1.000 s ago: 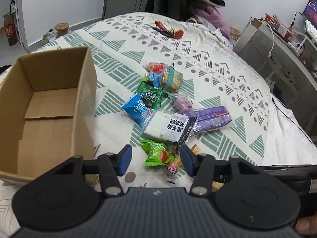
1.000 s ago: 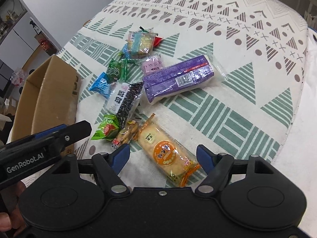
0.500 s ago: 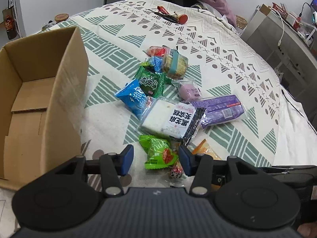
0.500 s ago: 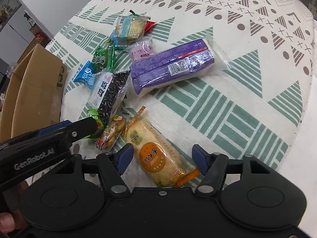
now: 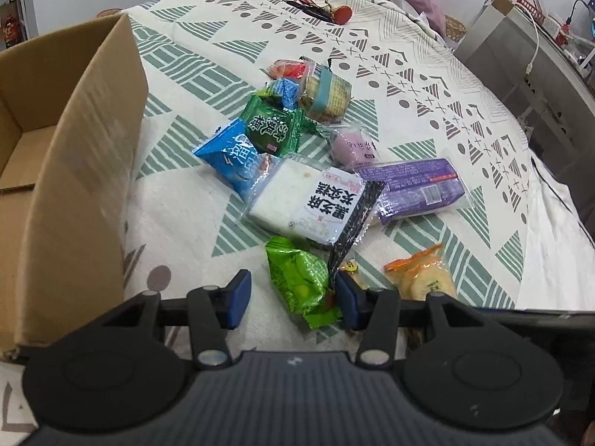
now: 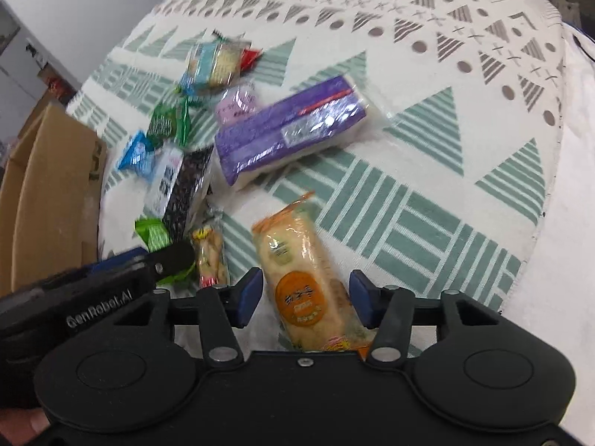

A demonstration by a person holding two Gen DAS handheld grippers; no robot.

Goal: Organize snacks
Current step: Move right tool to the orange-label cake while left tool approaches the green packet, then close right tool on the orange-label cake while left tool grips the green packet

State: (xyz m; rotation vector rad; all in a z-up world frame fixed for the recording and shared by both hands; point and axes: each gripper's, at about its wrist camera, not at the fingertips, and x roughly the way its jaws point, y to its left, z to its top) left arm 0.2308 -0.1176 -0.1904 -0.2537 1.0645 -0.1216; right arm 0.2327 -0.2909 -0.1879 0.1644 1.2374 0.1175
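Observation:
Several snack packets lie in a heap on a patterned bedspread (image 5: 427,85). My left gripper (image 5: 292,295) is open low over a bright green packet (image 5: 297,278), which lies between its fingers, nearer the right pad. My right gripper (image 6: 305,291) straddles an orange rice-cracker packet (image 6: 301,260). Its jaws are closing, and a thin gap shows at each pad. An open cardboard box (image 5: 74,186) stands empty at the left and also shows in the right wrist view (image 6: 44,193). The left gripper's finger (image 6: 167,258) shows there beside a small yellow snack (image 6: 210,256).
Beyond the grippers lie a black-and-white rice-cake packet (image 5: 312,200), a purple packet (image 5: 416,186), a blue one (image 5: 234,152), a dark green one (image 5: 269,126) and a biscuit stack (image 5: 327,93). A desk (image 5: 520,55) stands right of the bed.
My left gripper has come down and forward, so the green packet now lies between its fingers. The right gripper's jaws have narrowed around the orange packet.

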